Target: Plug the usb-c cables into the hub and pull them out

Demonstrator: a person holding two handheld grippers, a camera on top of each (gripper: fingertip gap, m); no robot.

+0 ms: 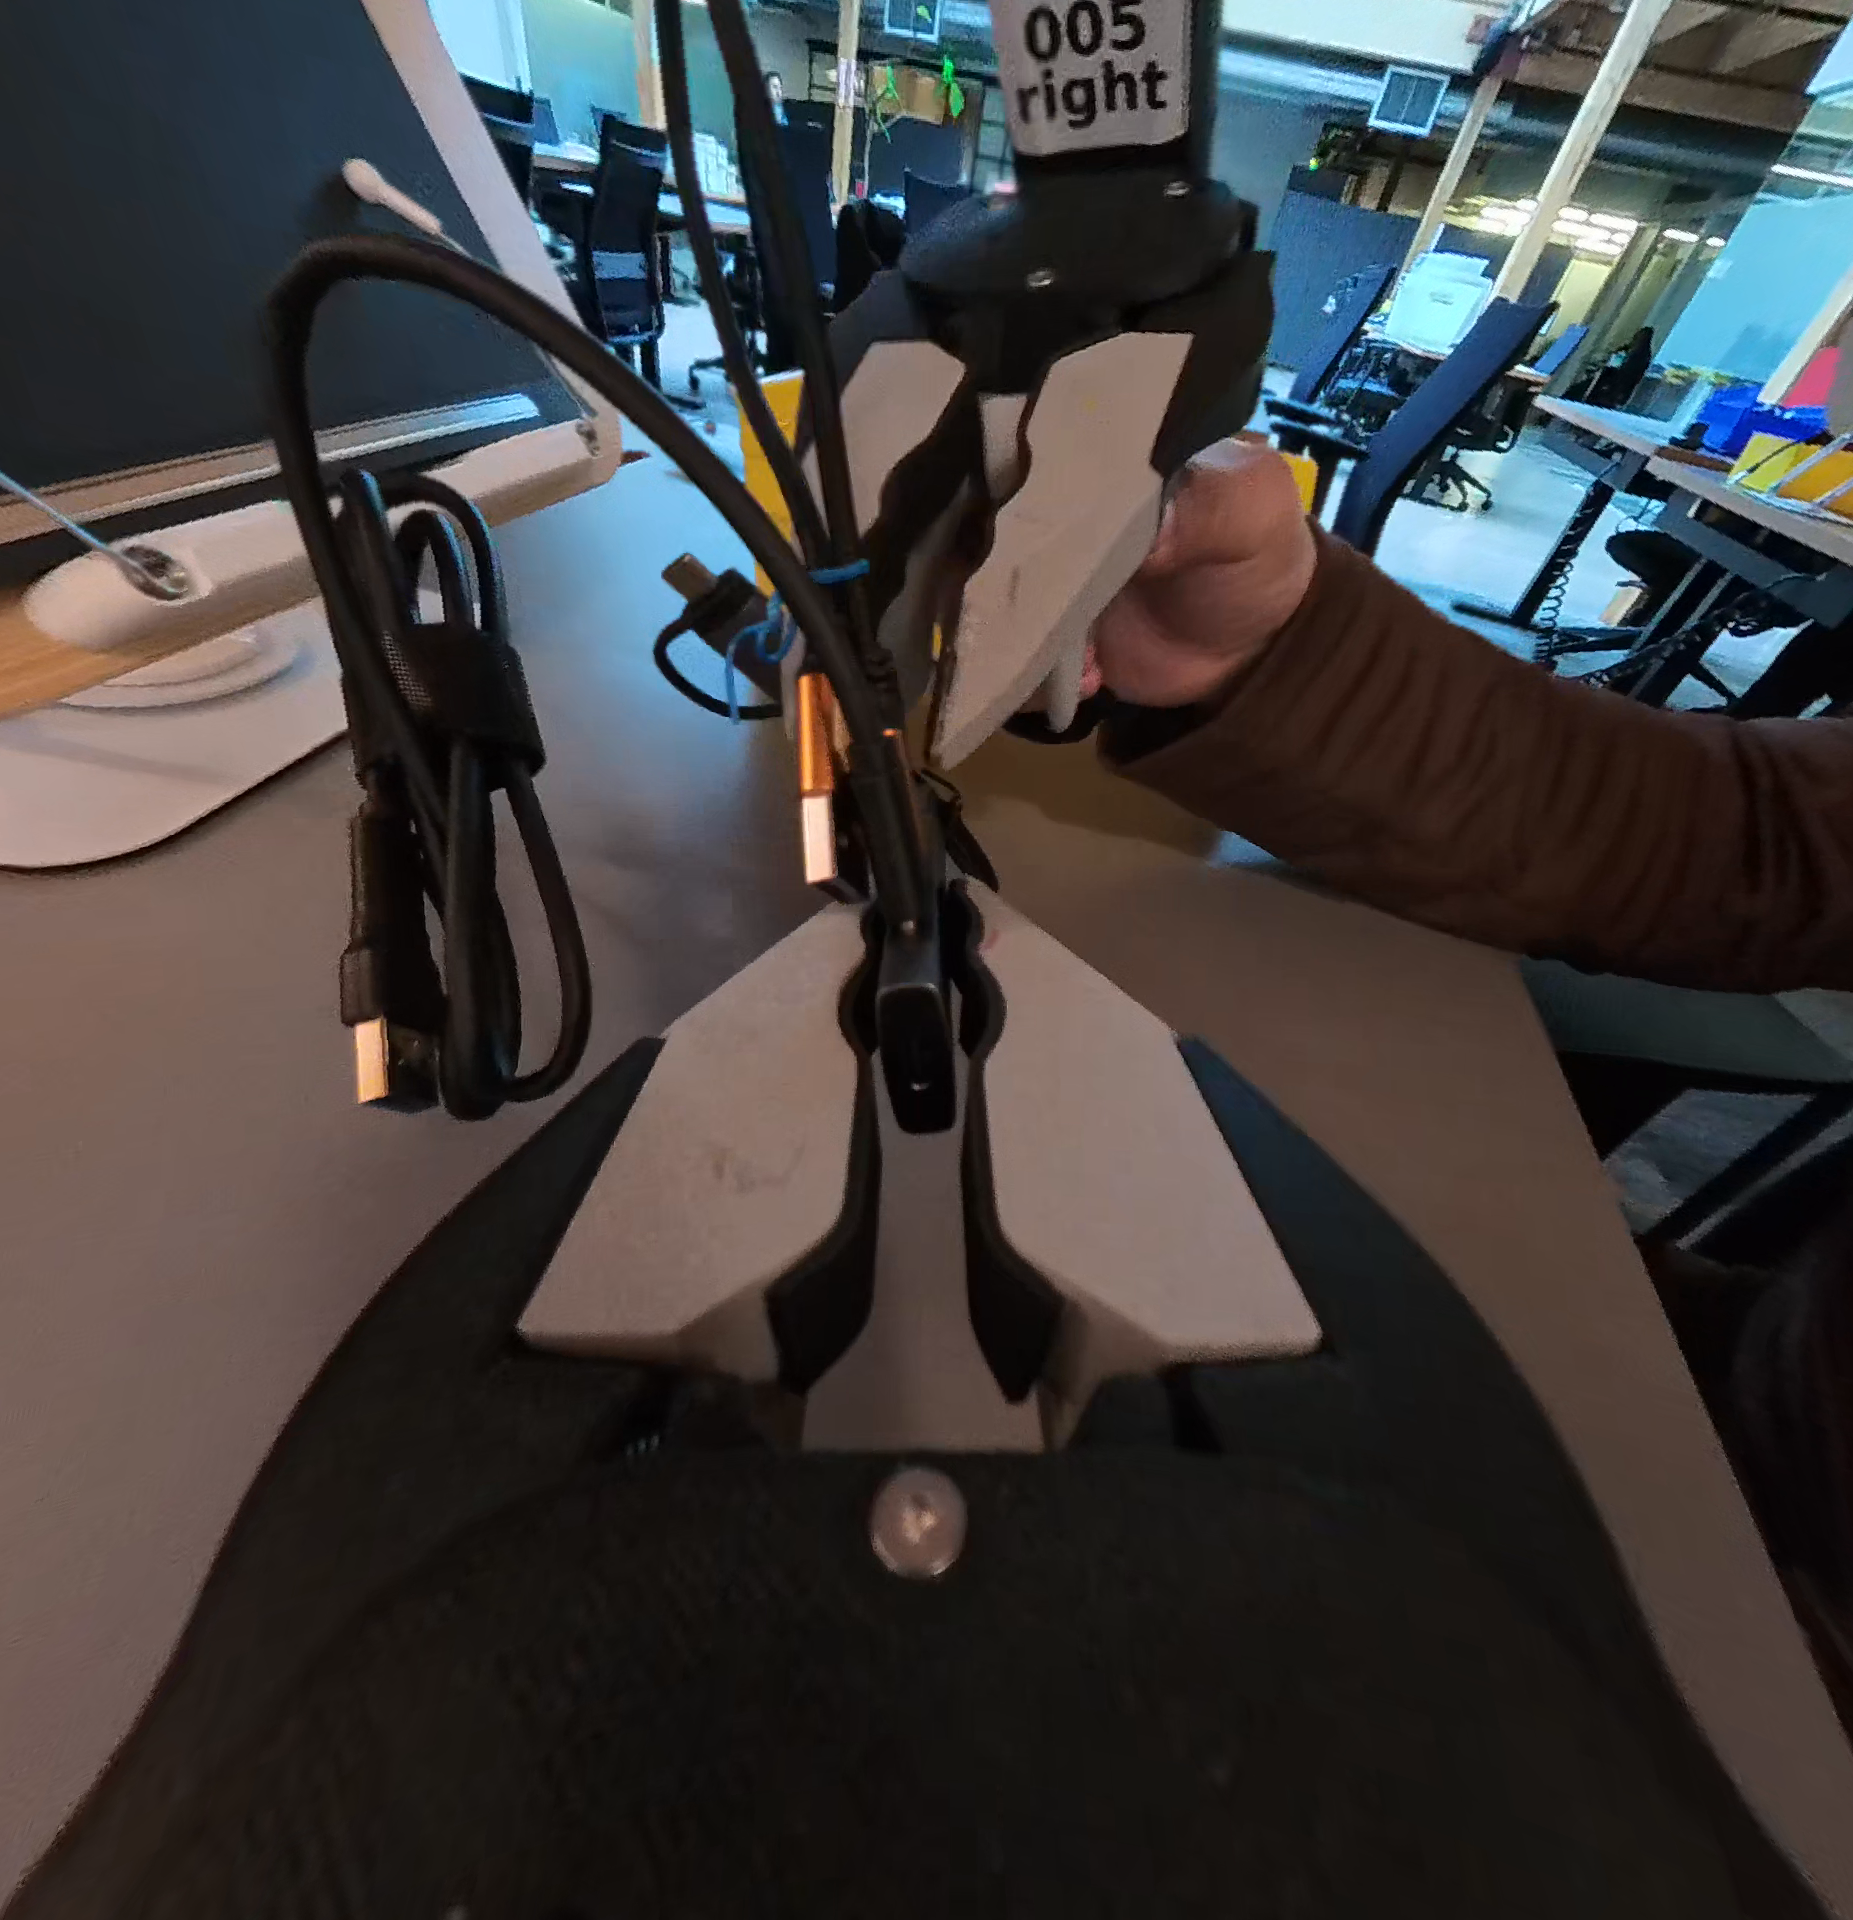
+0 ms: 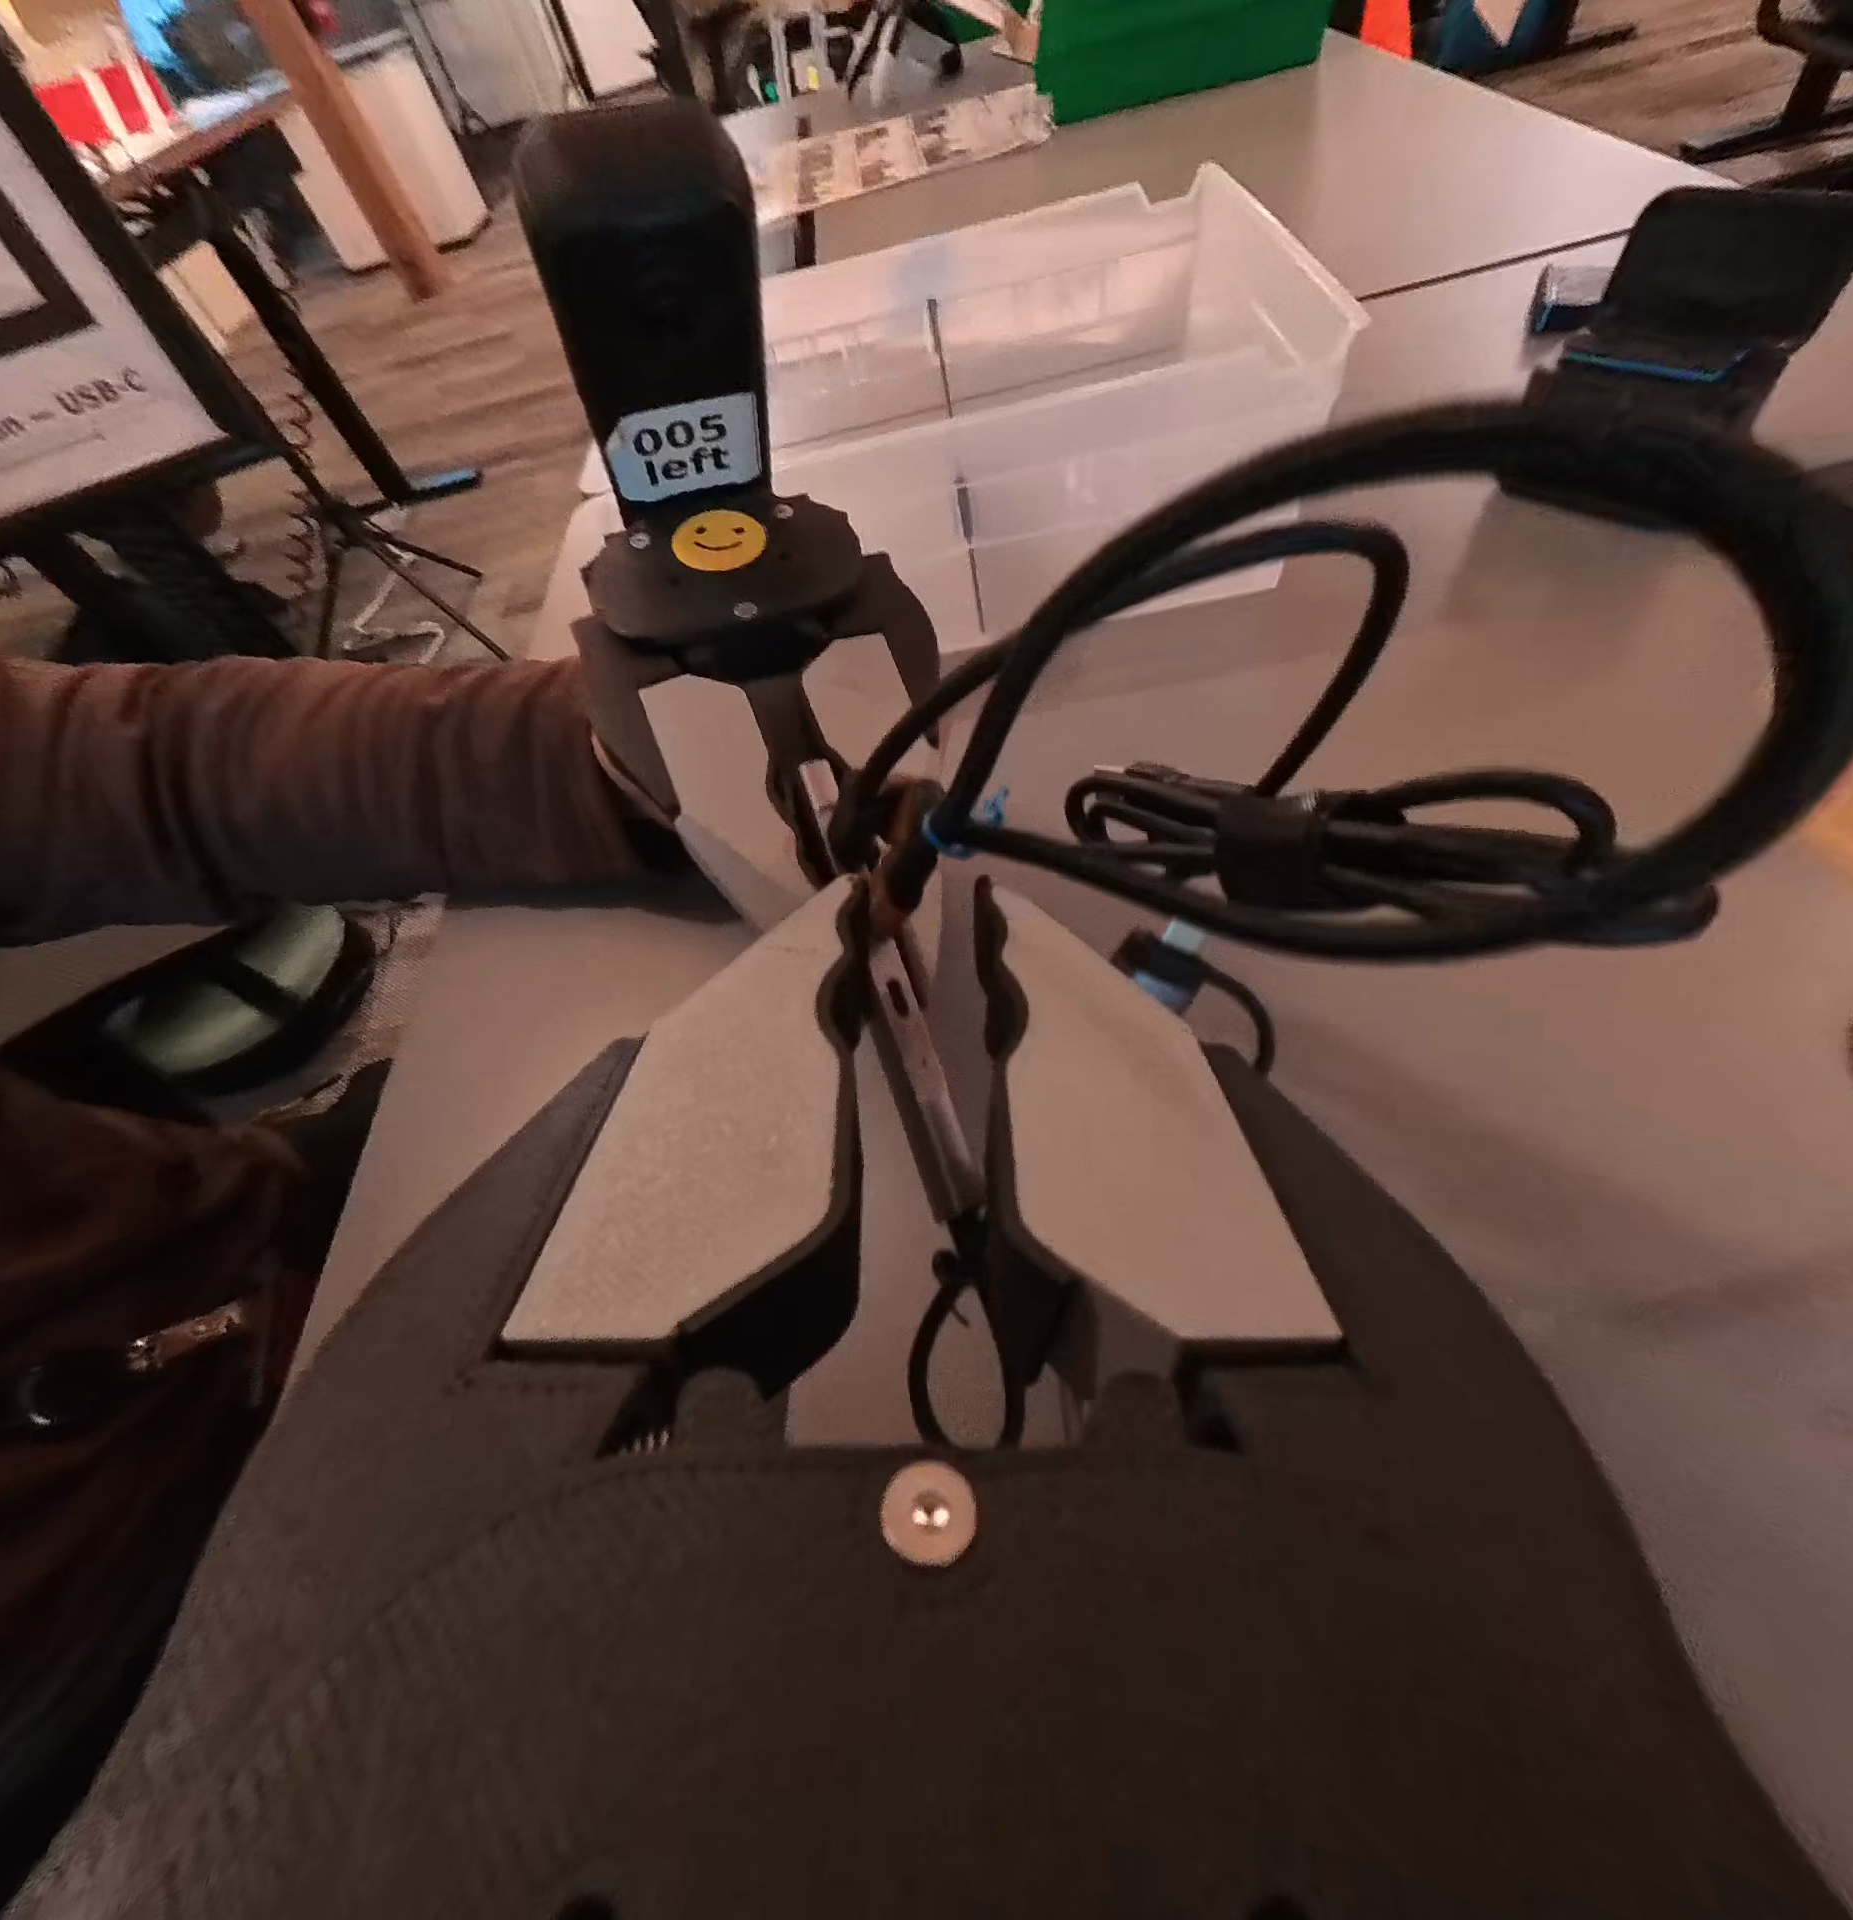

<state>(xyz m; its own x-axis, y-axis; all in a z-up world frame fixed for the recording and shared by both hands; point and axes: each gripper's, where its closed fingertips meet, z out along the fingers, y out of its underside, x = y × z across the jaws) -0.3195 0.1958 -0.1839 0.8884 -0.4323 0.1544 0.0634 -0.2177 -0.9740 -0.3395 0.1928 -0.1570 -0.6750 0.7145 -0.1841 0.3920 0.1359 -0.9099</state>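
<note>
Left hand-held gripper point(image 1: 917, 997) is clenching a dark plug body point(image 1: 914, 1049) between its grey fingers point(image 1: 714, 1164); the plug's open end is facing the camera, and its black cable point(image 1: 548, 343) is arching up toward 11 o'clock, then dropping out of the top edge.

Right hand-held gripper point(image 2: 917, 997) is grasping the hub point(image 2: 917, 1049), a slim grey bar lying slanted between the pads, one small port showing on its edge. The hub's far tip is hiding behind a knot of cables at 12 o'clock, so whether a plug is seated there is impossible to tell. A thin black loop point(image 2: 953, 1371) is hanging from the hub's near end.

In the left wrist view the right hand-held gripper point(image 1: 943, 758) is coming in from 12 o'clock, its tips meeting the left ones; a hand point(image 1: 1202, 592) in a brown sleeve is holding it at 2 o'clock. An orange-collared USB plug point(image 1: 818, 800) is dangling just beside the tips.

A strapped cable bundle point(image 1: 454, 790) is hanging at 9 o'clock, its top cut off from clear view by the arching cable. In the right wrist view that bundle point(image 2: 1317, 842) is sitting at 2 o'clock, blurred.

Grey desk point(image 1: 226, 1195) is lying below. A clear plastic bin point(image 2: 1088, 343) is standing at 12 o'clock, partly hidden by the left hand-held gripper point(image 2: 797, 800)
</note>
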